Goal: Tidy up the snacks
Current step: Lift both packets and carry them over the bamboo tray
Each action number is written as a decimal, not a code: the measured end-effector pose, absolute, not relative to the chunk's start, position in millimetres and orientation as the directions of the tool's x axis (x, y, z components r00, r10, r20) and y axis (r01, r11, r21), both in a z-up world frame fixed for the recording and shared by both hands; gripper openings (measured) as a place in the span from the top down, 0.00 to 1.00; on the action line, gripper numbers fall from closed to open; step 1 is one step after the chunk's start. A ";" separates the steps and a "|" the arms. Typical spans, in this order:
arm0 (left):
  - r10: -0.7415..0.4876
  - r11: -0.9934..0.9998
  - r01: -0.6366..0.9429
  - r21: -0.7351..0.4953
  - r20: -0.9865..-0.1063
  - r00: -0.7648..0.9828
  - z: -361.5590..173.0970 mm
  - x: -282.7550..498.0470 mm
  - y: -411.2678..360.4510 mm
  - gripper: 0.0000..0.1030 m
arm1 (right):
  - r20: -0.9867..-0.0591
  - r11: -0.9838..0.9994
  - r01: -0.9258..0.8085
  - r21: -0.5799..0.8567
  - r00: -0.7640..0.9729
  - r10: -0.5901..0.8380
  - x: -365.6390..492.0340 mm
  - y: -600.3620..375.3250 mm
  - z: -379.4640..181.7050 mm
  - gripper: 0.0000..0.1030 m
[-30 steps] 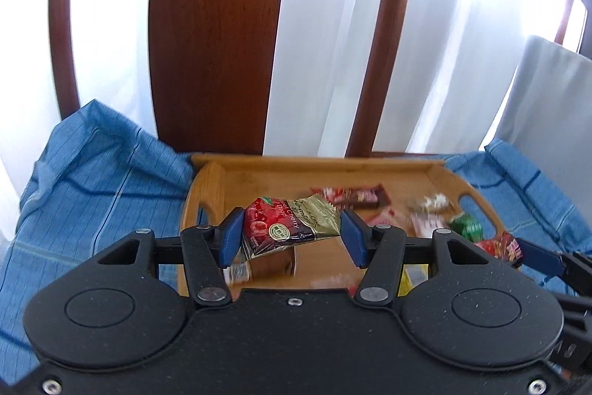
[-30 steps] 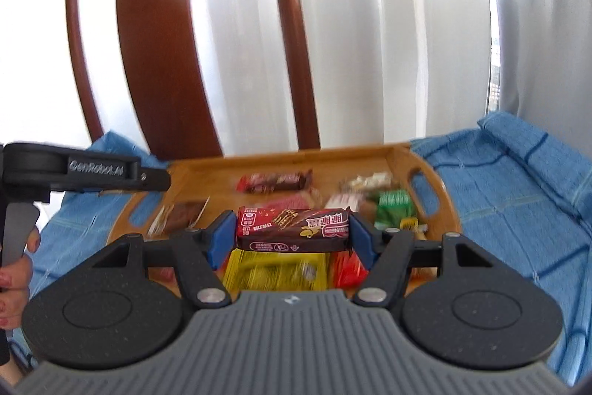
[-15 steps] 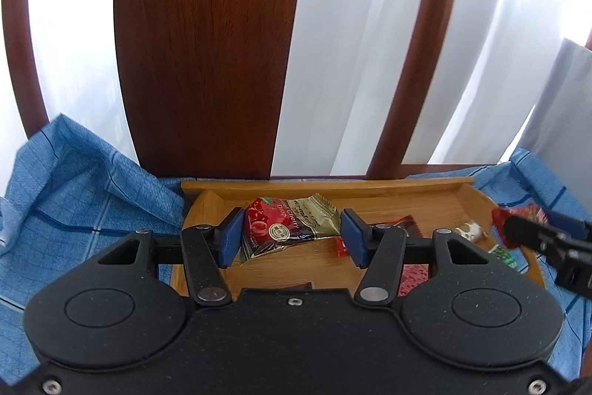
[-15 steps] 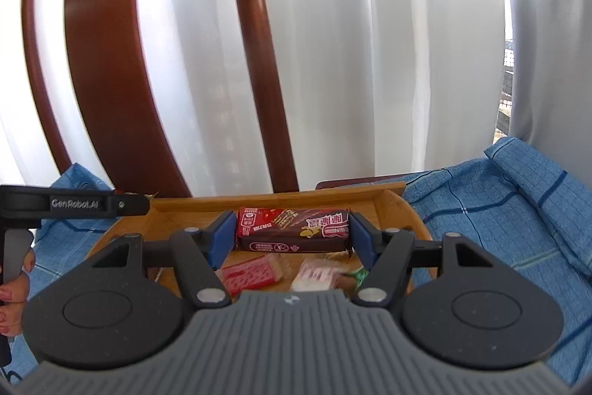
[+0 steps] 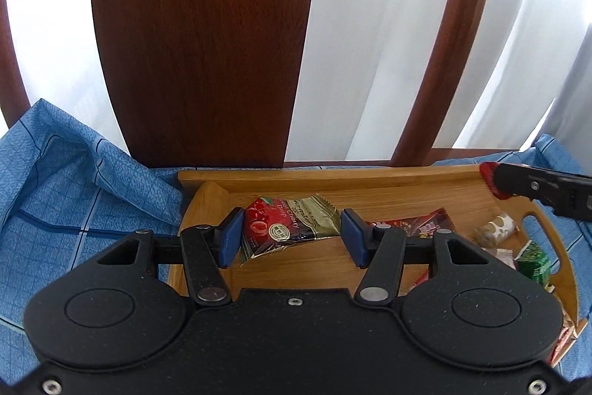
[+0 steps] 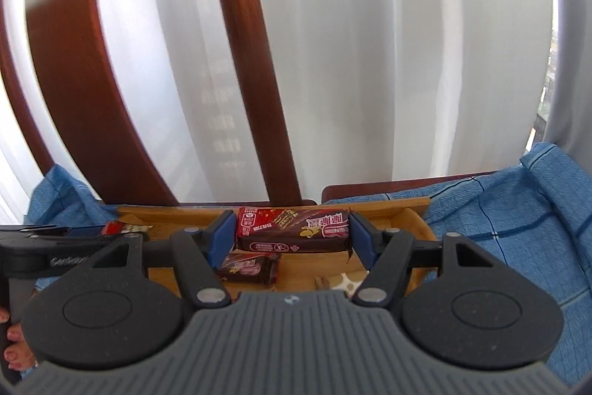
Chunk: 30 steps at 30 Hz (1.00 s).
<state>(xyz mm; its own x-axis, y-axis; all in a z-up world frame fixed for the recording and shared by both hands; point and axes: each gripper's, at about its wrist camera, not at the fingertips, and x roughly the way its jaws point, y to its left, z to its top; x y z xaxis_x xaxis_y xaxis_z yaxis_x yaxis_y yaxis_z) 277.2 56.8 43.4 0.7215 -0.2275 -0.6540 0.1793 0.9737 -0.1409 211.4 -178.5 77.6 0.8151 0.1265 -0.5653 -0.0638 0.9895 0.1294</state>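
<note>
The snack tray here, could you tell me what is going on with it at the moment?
A person is sorting snacks with a handheld gripper in each hand. The left gripper holds a red and gold cherry drop packet between its blue fingers, above the far left part of the wooden tray. The right gripper holds a dark red chocolate bar near the tray's far edge. Other wrapped snacks lie loose in the tray, which sits on a blue cloth.
</note>
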 end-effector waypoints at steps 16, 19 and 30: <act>-0.210 0.977 0.166 -0.131 -0.686 0.696 25.8 295.4 51.5 0.47 | -0.670 0.995 -0.011 0.102 0.739 0.077 259.9 -188.4 42.1 0.33; -0.211 0.977 0.170 -0.128 -0.689 0.693 23.2 296.0 49.7 0.47 | -0.679 0.994 -0.001 0.106 0.730 0.073 263.9 -190.1 37.7 0.33; -0.198 0.979 0.173 -0.106 -0.698 0.688 16.3 298.7 42.8 0.47 | -0.688 0.997 -0.003 0.080 0.723 0.057 270.0 -188.2 30.1 0.32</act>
